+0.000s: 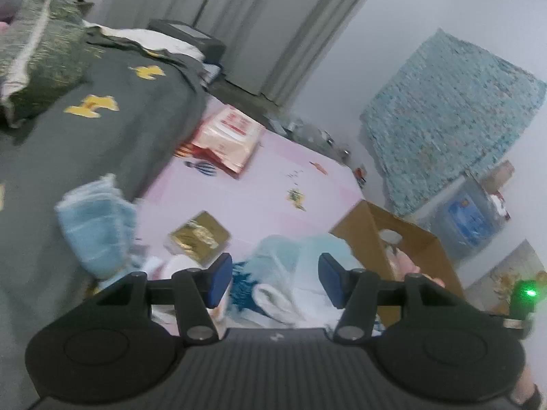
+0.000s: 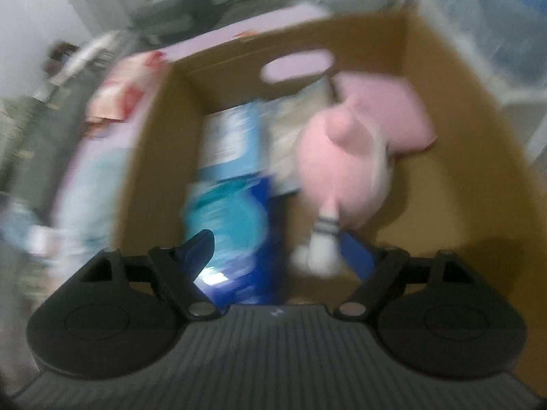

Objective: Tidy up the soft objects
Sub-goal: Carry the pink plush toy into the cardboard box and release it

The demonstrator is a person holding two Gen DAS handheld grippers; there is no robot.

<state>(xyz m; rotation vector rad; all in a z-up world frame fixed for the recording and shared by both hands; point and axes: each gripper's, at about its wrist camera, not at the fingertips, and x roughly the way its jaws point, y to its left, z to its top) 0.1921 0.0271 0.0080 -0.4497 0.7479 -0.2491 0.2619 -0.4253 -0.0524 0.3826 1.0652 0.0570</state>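
Right claw (image 2: 277,249) apart over the cardboard box (image 2: 478,177), pink plush toy (image 2: 335,171) just ahead, apparently released inside. Left claw (image 1: 273,282) apart, empty; likely next: close on the pale cloth pile (image 1: 287,273) just ahead.

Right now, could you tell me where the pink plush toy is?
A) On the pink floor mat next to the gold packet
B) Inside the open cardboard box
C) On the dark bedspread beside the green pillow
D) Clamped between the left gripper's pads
B: in the right wrist view the pink plush toy lies inside the cardboard box, whose brown walls surround it.
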